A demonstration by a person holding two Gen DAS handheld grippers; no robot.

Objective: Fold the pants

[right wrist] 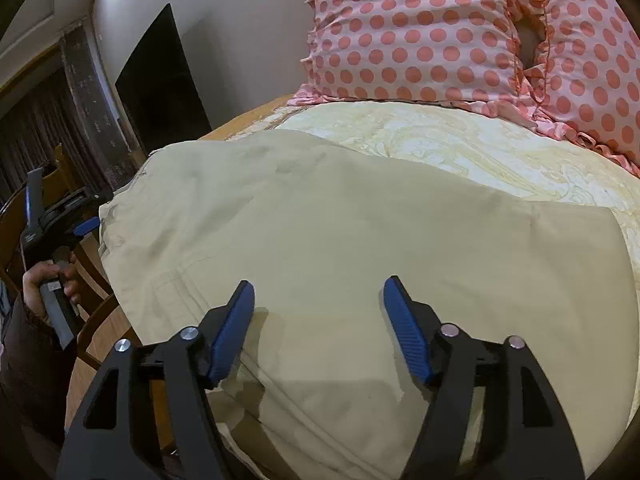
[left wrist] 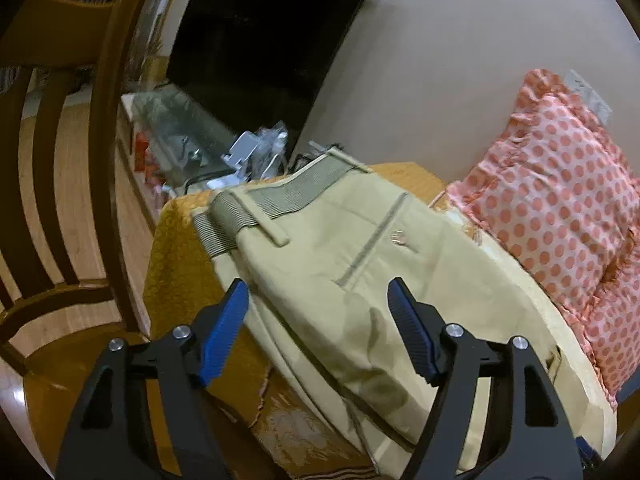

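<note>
Beige pants (left wrist: pixel 360 264) lie flat on the bed, their striped waistband (left wrist: pixel 280 196) at the far end in the left wrist view. My left gripper (left wrist: pixel 318 292) is open and empty, hovering over the pants below the waistband. In the right wrist view the pants (right wrist: pixel 340 240) spread across the bed as a wide folded panel. My right gripper (right wrist: pixel 318 292) is open and empty just above the cloth. The left gripper (right wrist: pixel 86 226) shows at the pants' left edge, held by a hand.
A pink polka-dot pillow (left wrist: pixel 560 208) (right wrist: pixel 460 28) lies behind the pants. A wooden chair (left wrist: pixel 68 160) stands at the left of the bed. A dark TV screen (left wrist: pixel 272 40) and clutter (left wrist: pixel 208 148) sit beyond. An orange bedcover (left wrist: pixel 180 272) shows beneath.
</note>
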